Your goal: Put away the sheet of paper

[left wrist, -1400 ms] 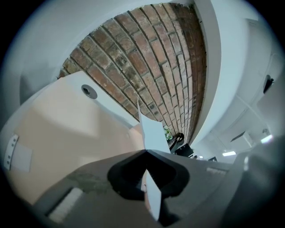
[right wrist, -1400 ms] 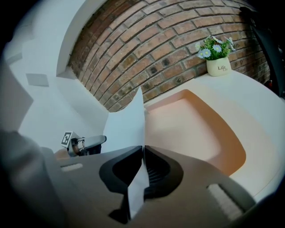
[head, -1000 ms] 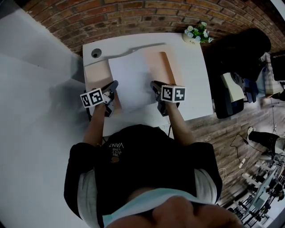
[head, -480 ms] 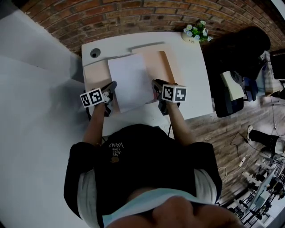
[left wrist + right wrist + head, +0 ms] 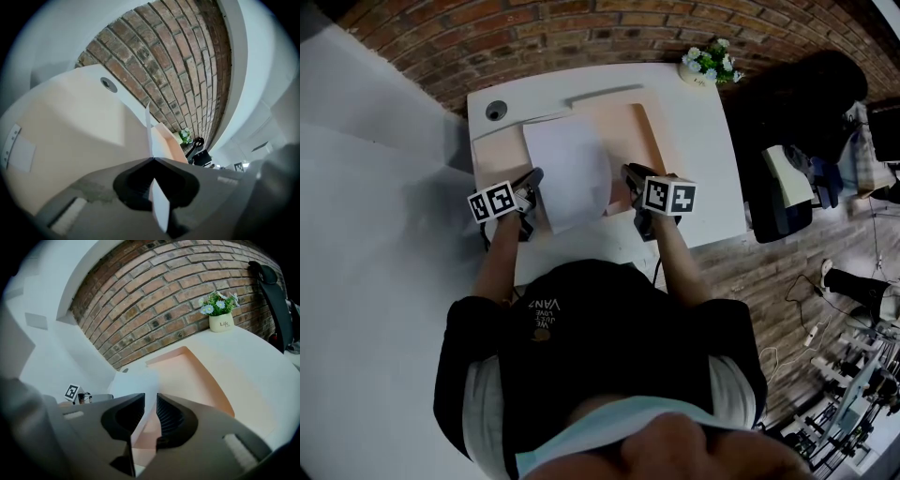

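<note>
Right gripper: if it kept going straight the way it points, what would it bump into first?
Probably the white sheet of paper, whose edge stands between the parted jaws of the right gripper. Beyond it lies the peach-coloured folder.

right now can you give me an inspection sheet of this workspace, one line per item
surface: white desk, with a cable hole at its far left corner
job's things: sheet of paper lifted over the open peach folder
clutter: small flower pot at the far right corner
grippers: left gripper is shut on the sheet's left edge; right gripper has its jaws slightly apart with the sheet's right edge between them
cables: loose cable on the wooden floor to the right
surroundings: brick wall behind the desk
</note>
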A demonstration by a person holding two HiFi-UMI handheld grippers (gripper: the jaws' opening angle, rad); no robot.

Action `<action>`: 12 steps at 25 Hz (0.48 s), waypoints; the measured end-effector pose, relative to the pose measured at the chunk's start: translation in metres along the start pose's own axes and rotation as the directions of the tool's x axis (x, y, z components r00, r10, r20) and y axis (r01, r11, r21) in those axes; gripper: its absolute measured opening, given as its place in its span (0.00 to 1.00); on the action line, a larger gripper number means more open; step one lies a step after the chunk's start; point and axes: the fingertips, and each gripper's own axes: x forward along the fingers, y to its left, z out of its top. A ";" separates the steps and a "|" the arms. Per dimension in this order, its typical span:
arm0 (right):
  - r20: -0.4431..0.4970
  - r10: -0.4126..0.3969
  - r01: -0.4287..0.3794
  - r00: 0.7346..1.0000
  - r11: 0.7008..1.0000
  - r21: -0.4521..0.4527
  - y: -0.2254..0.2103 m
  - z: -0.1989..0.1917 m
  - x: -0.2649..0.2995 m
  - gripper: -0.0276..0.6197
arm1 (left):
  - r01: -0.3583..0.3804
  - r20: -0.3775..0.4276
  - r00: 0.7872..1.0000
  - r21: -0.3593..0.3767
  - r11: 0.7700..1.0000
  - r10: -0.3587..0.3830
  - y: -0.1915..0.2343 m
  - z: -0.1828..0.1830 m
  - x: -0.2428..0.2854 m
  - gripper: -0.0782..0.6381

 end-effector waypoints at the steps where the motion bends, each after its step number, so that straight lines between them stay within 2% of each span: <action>1: 0.003 -0.002 0.002 1.000 1.000 0.001 -0.001 0.001 -0.002 0.16 | -0.001 0.003 1.000 -0.005 1.000 0.001 0.000 0.001 0.002 0.11; 12: 0.028 -0.011 0.011 1.000 1.000 0.019 -0.013 0.004 -0.015 0.16 | -0.003 -0.008 1.000 -0.016 1.000 0.003 -0.004 0.002 0.022 0.11</action>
